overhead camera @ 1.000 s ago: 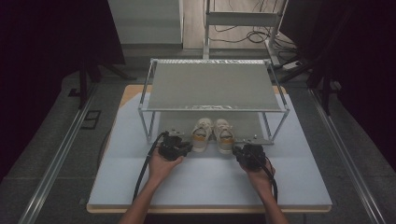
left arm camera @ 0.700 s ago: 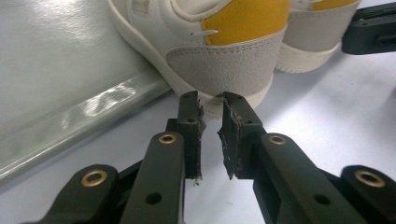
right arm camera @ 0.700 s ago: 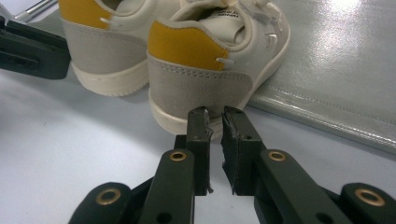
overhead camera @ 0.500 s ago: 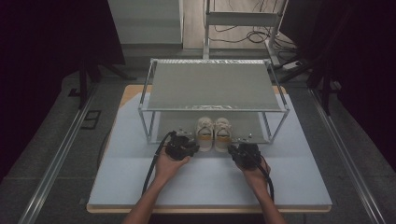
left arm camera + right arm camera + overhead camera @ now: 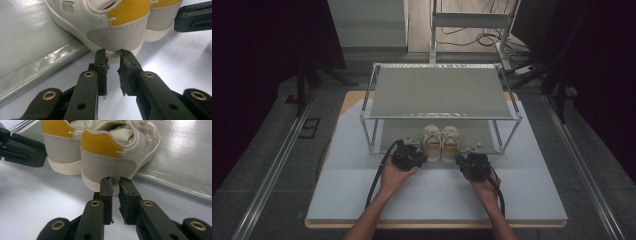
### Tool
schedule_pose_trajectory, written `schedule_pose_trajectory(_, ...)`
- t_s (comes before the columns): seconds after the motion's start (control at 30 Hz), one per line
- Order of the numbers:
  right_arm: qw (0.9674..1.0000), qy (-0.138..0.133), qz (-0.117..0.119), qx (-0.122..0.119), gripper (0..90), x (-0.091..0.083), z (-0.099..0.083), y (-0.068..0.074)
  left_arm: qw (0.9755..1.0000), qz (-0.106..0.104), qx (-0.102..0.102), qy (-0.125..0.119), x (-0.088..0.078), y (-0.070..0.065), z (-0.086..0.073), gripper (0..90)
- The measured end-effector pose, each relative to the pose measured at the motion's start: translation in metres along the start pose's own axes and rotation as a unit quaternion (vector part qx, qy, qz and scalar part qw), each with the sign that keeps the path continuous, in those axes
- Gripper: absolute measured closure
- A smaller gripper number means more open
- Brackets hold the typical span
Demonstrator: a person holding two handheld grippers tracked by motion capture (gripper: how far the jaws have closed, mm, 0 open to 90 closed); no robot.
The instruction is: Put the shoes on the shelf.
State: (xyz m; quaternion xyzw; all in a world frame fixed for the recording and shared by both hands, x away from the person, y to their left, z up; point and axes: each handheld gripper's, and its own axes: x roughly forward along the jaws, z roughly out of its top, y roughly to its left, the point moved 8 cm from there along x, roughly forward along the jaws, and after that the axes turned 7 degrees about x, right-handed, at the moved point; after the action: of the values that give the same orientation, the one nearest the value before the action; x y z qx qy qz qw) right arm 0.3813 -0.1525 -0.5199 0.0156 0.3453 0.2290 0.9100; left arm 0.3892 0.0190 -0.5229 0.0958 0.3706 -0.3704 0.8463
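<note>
A pair of small white shoes with yellow heel tabs stands side by side at the front edge of the rack's lower shelf, heels toward me: the left shoe (image 5: 431,140) (image 5: 117,30) (image 5: 60,147) and the right shoe (image 5: 450,140) (image 5: 110,157) (image 5: 160,22). My left gripper (image 5: 421,156) (image 5: 112,53) points at the left shoe's heel, tips right at its sole. Its jaws stand a narrow gap apart with nothing between them. My right gripper (image 5: 463,160) (image 5: 115,181) sits the same way at the right shoe's heel, jaws slightly apart and empty.
A two-tier metal rack (image 5: 439,92) with grey fabric shelves stands at the back of the white table board (image 5: 437,195). Its silvery lower shelf (image 5: 30,45) (image 5: 180,165) carries the shoes' front halves. Rack legs flank the shoes. Dark floor and rails surround the table.
Both hands have drawn slightly inward toward the shoes' heels. The shoes have hardly shifted.
</note>
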Motion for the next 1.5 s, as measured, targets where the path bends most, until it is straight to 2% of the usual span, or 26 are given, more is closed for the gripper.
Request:
schedule_pose_trajectory(0.17, 1.0, 0.0, 0.0, 0.0, 80.3, 0.0, 0.0, 0.0, 1.0, 0.003, -0.008, 0.002, 0.003, 0.004, 0.002, 75.3)
schedule_pose_trajectory(0.4, 1.0, 0.002, -0.002, 0.001, 79.7, 0.001, 0.002, 0.001, 0.9999, 0.003, -0.009, 0.005, 0.005, 0.007, 0.005, 75.4)
schedule_pose_trajectory(0.87, 0.9996, -0.007, -0.027, 0.005, 80.1, 0.01, 0.01, -0.006, 0.9999, 0.002, -0.011, 0.006, 0.007, 0.009, 0.006, 75.9)
schedule_pose_trajectory(1.17, 0.9997, -0.008, -0.023, 0.003, 81.2, 0.013, 0.01, -0.004, 0.9998, 0.007, -0.015, 0.009, 0.008, 0.011, 0.008, 75.2)
schedule_pose_trajectory(1.23, 0.9997, -0.008, -0.022, 0.003, 81.4, 0.013, 0.01, -0.003, 0.9998, 0.017, -0.005, 0.013, 0.009, 0.016, 0.01, 75.1)
schedule_pose_trajectory(1.5, 0.9998, -0.007, -0.021, 0.002, 81.2, 0.014, 0.011, -0.003, 0.9995, 0.024, -0.01, 0.02, 0.017, 0.028, 0.017, 75.1)
